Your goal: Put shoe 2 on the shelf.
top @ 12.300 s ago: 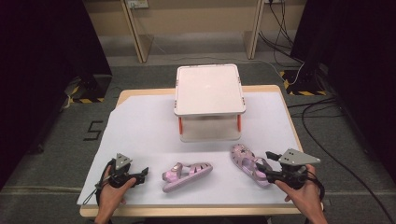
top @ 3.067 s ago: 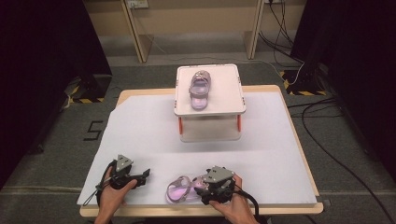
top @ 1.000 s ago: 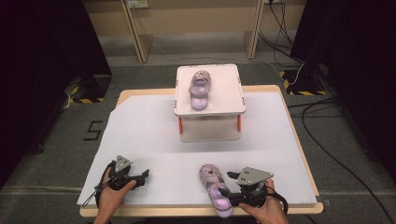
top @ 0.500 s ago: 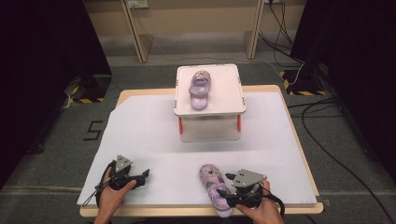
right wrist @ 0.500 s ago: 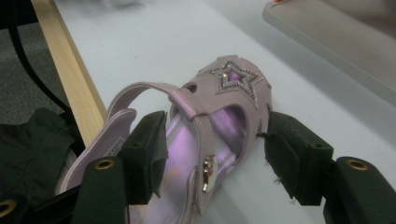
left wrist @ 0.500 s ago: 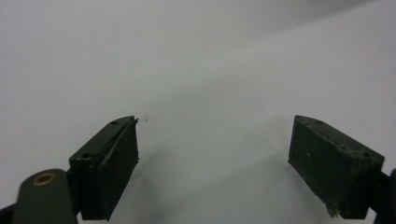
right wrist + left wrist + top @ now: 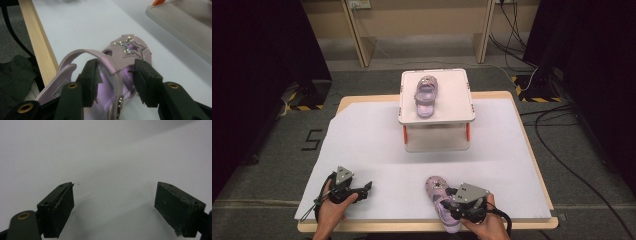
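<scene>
**Two black hand-held grippers, each capped with a grey plate**

The left gripper (image 7: 364, 187) is black, with a grey three-cornered plate on top and a thin cable looping back from its rear past the left hand (image 7: 331, 207). Its own view shows two blocky matt-black jaws with scuffed, chipped pad faces, small screw holes in their upper edges and a brass-ringed rivet on the link behind one jaw. The right gripper (image 7: 451, 204) has the same grey plate, dotted with small holes, and a black cable curving behind the right hand (image 7: 484, 227). Its jaws are black with ragged pad edges, and brass-ringed rivets mark the linkage arms
</scene>
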`<state>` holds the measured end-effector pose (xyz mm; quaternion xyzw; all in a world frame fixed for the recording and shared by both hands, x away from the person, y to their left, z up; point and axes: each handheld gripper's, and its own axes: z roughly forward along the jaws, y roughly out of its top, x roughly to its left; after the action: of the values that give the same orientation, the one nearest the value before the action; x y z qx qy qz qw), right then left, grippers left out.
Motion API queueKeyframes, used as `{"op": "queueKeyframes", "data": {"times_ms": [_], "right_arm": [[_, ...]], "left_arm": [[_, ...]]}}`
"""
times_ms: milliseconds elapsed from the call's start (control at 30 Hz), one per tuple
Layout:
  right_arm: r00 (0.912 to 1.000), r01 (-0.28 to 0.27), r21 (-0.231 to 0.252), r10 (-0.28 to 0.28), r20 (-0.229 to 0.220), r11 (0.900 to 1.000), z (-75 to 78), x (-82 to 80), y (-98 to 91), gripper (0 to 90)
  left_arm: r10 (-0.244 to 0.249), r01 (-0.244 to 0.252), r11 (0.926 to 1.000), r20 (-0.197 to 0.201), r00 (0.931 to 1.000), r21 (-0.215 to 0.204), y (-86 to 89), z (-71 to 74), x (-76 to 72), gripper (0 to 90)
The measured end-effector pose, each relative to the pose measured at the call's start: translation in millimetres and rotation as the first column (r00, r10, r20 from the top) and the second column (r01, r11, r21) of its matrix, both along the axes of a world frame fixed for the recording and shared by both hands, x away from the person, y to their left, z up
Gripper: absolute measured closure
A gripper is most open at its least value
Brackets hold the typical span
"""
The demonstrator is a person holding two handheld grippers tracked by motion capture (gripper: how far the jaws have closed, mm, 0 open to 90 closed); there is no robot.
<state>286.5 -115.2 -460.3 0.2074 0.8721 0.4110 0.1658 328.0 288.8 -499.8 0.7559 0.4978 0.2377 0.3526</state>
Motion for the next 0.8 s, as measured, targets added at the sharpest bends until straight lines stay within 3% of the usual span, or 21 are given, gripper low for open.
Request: {"op": "queueKeyframes", "data": {"times_ms": [33, 133, 233, 300, 500, 800], "right_arm": [[0.9998, -0.006, -0.007, 0.006, 0.021, 1.0, 0.4, -1.7, 1.6, 62.7], [0.9986, -0.019, -0.014, 0.019, 0.049, 0.9997, 2.6, -2.9, 2.3, 68.3], [0.9926, -0.026, -0.049, 0.031, 0.118, 0.9985, 7.4, -5.8, 1.9, 76.1], [0.9911, -0.017, -0.054, 0.024, 0.131, 0.9984, 10.1, -6.7, 0.6, 78.7], [0.9856, -0.011, -0.008, 0.012, 0.169, 0.9999, 22.5, -2.0, -8.5, 82.0], [0.9891, 0.023, 0.105, -0.038, 0.142, 0.9943, 46.6, 10.0, -28.9, 82.1]], "left_arm": [[0.001, -0.001, 1.0, 0.0, 1.0, -0.001, 0.4, -0.1, 0.1, 15.4], [0.001, -0.001, 1.0, 0.0, 1.0, 0.001, 0.8, -0.1, 0.3, 15.4], [0.0, 0.0, 1.0, 0.0, 1.0, 0.0, -0.2, -0.1, 0.3, 15.4], [-0.002, 0.002, 1.0, -0.001, 1.0, 0.002, -0.4, 0.0, 0.2, 15.5], [0.003, -0.003, 1.0, 0.001, 1.0, -0.003, 0.4, -0.3, 0.4, 15.5], [0.007, -0.007, 1.0, 0.0, 1.0, -0.001, 1.6, 0.1, 1.0, 15.5]]}}
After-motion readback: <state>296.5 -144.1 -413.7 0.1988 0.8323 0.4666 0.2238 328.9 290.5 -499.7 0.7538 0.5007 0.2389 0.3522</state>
